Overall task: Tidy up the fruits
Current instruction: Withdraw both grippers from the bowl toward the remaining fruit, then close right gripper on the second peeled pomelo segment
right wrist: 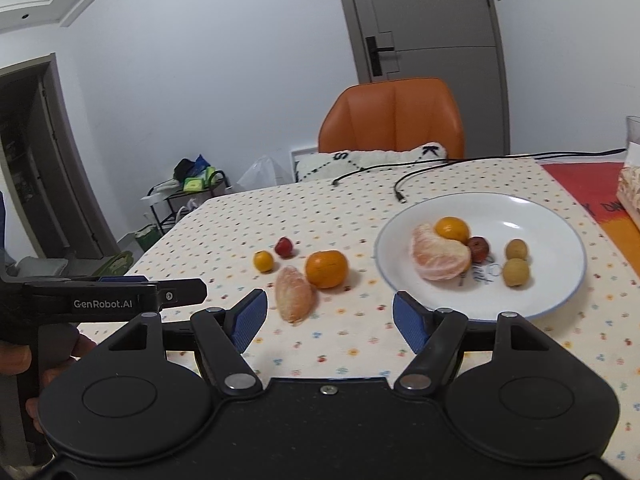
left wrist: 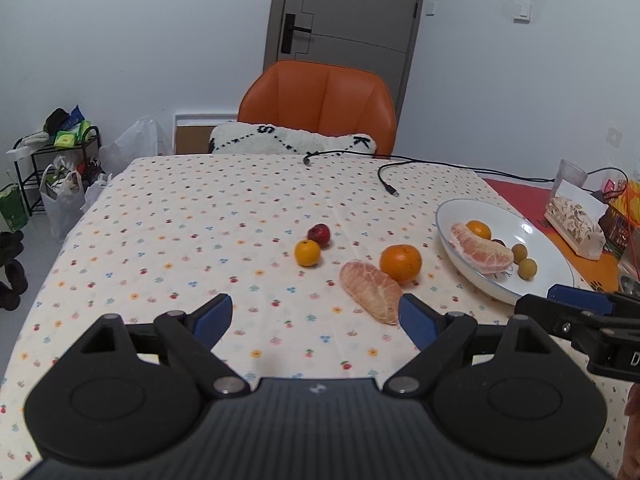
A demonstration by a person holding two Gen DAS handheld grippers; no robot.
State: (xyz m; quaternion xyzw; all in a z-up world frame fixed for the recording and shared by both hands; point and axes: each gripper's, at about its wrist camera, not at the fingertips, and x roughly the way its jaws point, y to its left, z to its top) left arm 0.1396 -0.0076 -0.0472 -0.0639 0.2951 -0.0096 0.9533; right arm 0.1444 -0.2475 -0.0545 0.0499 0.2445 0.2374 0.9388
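Observation:
On the dotted tablecloth lie a peeled pomelo wedge (left wrist: 371, 292) (right wrist: 295, 295), an orange (left wrist: 401, 263) (right wrist: 326, 268), a small yellow citrus (left wrist: 307, 253) (right wrist: 263, 261) and a small red fruit (left wrist: 319, 234) (right wrist: 284, 247). A white plate (left wrist: 532, 240) (right wrist: 540, 220) to the right holds another pomelo wedge (right wrist: 440, 258), a small orange (right wrist: 452, 229), a dark red fruit (right wrist: 479, 248) and two longans (right wrist: 516, 261). My left gripper (left wrist: 316, 322) is open, just short of the loose wedge. My right gripper (right wrist: 330, 316) is open, between that wedge and the plate, holding nothing.
Two black cables (left wrist: 420, 166) trail across the table's far side. An orange chair (left wrist: 318, 106) with a white cushion stands behind. A clear snack bag (left wrist: 576, 220) and a red mat (left wrist: 520, 196) sit at the far right. A rack with bags (left wrist: 52, 168) is left on the floor.

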